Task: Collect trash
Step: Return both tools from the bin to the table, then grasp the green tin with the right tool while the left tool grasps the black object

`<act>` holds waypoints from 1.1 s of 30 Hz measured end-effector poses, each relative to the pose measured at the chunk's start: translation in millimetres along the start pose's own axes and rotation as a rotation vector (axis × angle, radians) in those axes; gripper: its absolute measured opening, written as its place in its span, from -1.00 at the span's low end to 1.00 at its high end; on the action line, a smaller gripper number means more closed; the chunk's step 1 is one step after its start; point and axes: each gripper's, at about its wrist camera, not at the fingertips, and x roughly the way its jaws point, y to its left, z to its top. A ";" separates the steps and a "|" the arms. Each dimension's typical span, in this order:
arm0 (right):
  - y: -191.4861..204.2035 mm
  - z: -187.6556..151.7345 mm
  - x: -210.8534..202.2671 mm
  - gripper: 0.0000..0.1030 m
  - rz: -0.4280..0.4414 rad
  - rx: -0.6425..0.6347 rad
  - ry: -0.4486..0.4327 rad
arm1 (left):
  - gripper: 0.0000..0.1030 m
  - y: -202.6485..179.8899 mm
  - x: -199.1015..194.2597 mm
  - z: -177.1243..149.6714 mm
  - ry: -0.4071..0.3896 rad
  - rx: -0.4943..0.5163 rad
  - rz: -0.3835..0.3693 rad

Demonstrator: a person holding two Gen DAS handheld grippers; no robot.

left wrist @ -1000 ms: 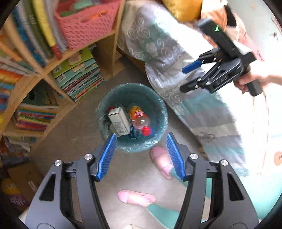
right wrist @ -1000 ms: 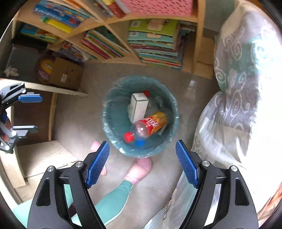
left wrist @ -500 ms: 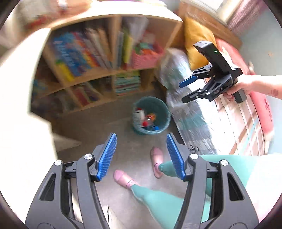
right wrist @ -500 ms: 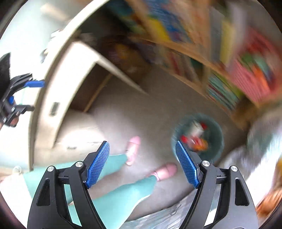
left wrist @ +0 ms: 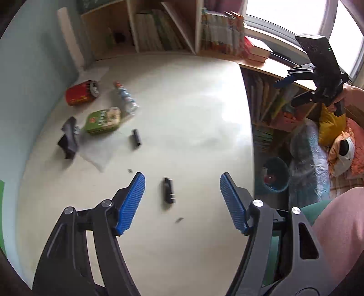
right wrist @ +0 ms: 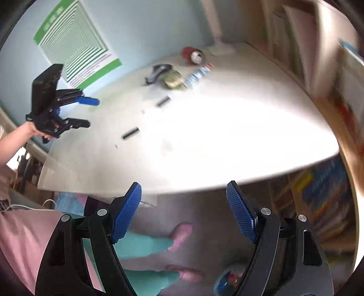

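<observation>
both hand-held grippers have come up from the round teal trash bin (left wrist: 275,175) to the white desk (left wrist: 182,102). the left hand-held gripper (left wrist: 182,202) has just been opening, nothing between; the right hand-held gripper (right wrist: 183,211) gapes empty. the crushed red can (left wrist: 80,93) and green packet (left wrist: 103,120) lie far ahead, next.

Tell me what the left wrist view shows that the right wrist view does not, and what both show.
Only the left wrist view shows the window and the yellow pillow. Only the right wrist view shows the green striped poster and the pink slippers. Both show the white table, the red can, the green packet, the plastic bottle and the teal bin.
</observation>
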 end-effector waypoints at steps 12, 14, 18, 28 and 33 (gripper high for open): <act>52.4 153.4 106.2 0.53 0.104 -0.204 0.048 | 0.37 146.8 14.3 2.0 -0.003 -0.068 0.110; 51.8 171.7 124.1 0.53 0.113 -0.243 0.063 | 0.37 165.7 25.0 8.1 -0.012 -0.087 0.100; 51.5 207.9 161.8 0.53 0.117 -0.308 0.093 | 0.28 195.4 50.2 20.8 0.016 -0.087 0.070; 40.0 263.6 261.9 0.53 0.121 -0.352 0.140 | -0.38 233.9 131.6 35.6 0.093 -0.039 -0.022; 45.7 269.3 288.3 0.53 0.108 -0.387 0.144 | -0.71 239.2 147.5 25.8 0.139 -0.033 -0.015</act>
